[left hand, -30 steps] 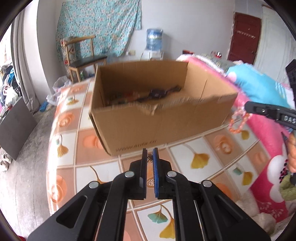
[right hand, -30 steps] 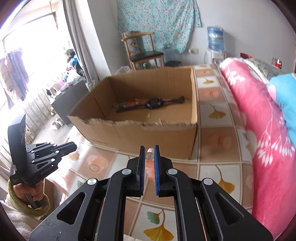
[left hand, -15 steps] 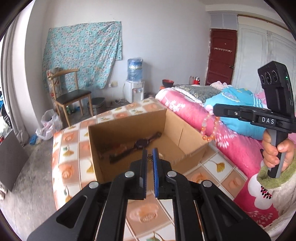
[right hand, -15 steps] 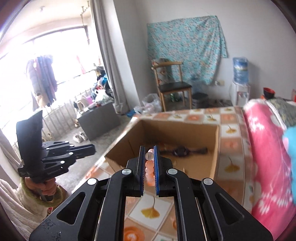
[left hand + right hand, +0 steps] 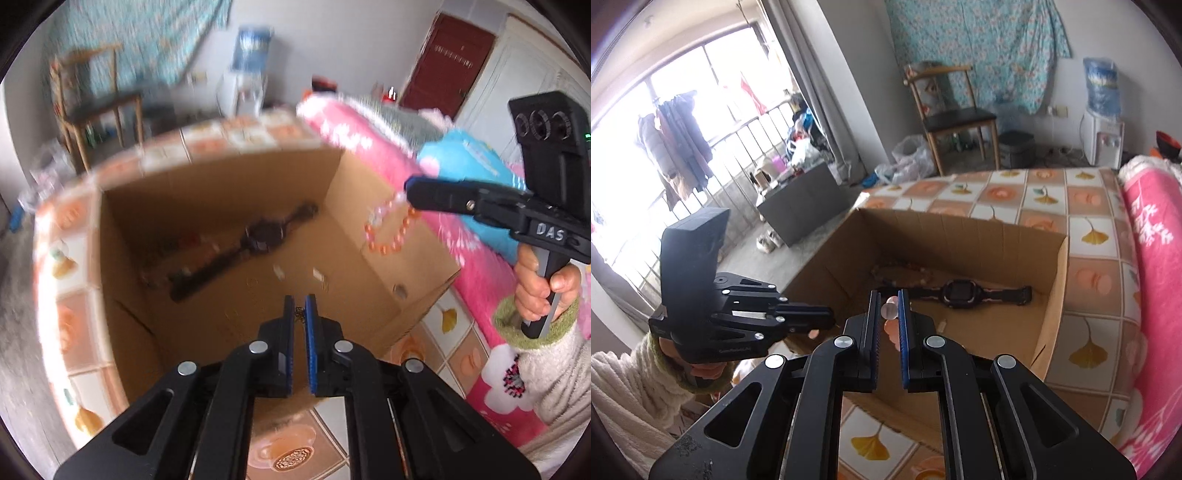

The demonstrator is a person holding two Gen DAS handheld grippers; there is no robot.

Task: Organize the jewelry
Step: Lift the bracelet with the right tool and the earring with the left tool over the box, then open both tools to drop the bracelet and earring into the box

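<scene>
The cardboard box [image 5: 960,251] stands open-topped on the bed [image 5: 1086,229], which is covered with a tiled leaf-print sheet. All positions below are given relative to this box.

The left gripper [image 5: 300,308] is positioned above the near wall of the box, pointing down into it. Its jaws are clenched on a thin dark chain [image 5: 299,316], of which only a short length shows between the blue pads; the left wrist view is motion-blurred, so the item appears to be a fine necklace but cannot be identified with certainty.

The right gripper [image 5: 888,306] is positioned above the box's right-hand side. Its jaws are clenched on a bead bracelet [image 5: 388,229] of clear and orange beads. In the left wrist view the bracelet hangs as a loop from the jaw tips, over the box's right wall.

Inside the box, a black wristwatch [image 5: 955,291] lies flat on the floor, strap extended. A further beaded item [image 5: 901,271] lies beside it toward the far wall, too indistinct to describe.

A pink floral blanket [image 5: 1156,258] lies on the bed to the right of the box. Each gripper is held by a hand in a cream fleece sleeve [image 5: 624,387].
</scene>
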